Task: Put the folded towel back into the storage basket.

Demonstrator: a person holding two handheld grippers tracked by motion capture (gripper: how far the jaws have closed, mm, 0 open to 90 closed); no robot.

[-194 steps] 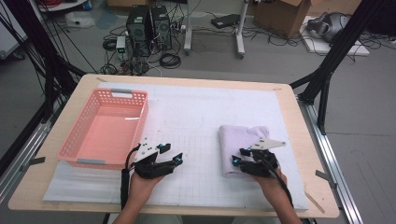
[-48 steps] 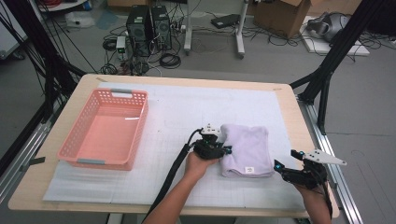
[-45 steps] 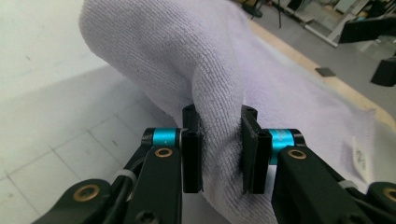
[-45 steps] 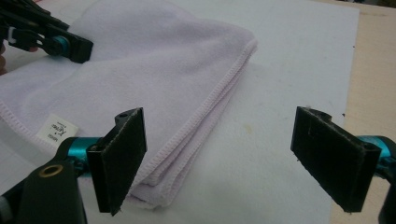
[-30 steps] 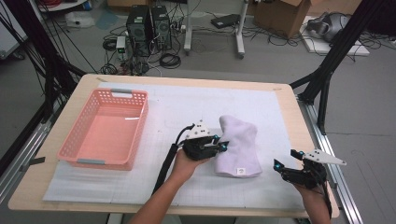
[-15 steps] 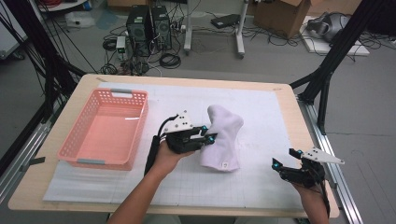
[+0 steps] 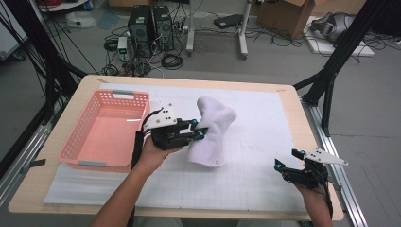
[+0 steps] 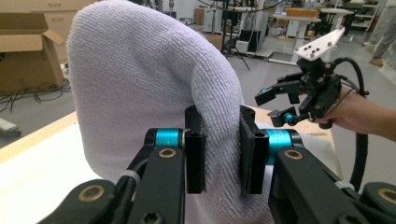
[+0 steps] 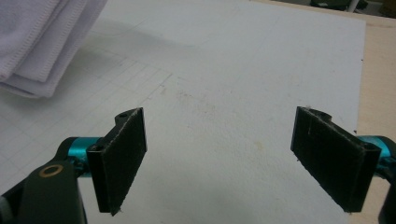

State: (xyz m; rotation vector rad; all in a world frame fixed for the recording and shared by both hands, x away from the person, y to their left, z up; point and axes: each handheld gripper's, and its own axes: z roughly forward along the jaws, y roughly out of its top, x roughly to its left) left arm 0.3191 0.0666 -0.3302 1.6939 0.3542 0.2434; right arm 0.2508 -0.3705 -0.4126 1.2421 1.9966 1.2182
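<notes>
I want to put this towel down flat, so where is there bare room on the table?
The white mat lies bare between the folded towel and the right gripper, and along the far edge behind the towel. The pink basket holds nothing. It is tight where the left gripper sits between basket and towel.

My left hand-held gripper (image 7: 199, 131) has gone from the counter's near edge by the basket (image 7: 105, 132) over to the towel (image 7: 210, 130), clamped onto its folded edge and lifted it. The towel, flat a moment ago, now hangs bunched above the mat (image 7: 246, 184), carried leftward toward the basket. My right hand-held gripper (image 7: 287, 159) let go of the towel and drew back to the counter's right near corner, jaws wide apart.
</notes>
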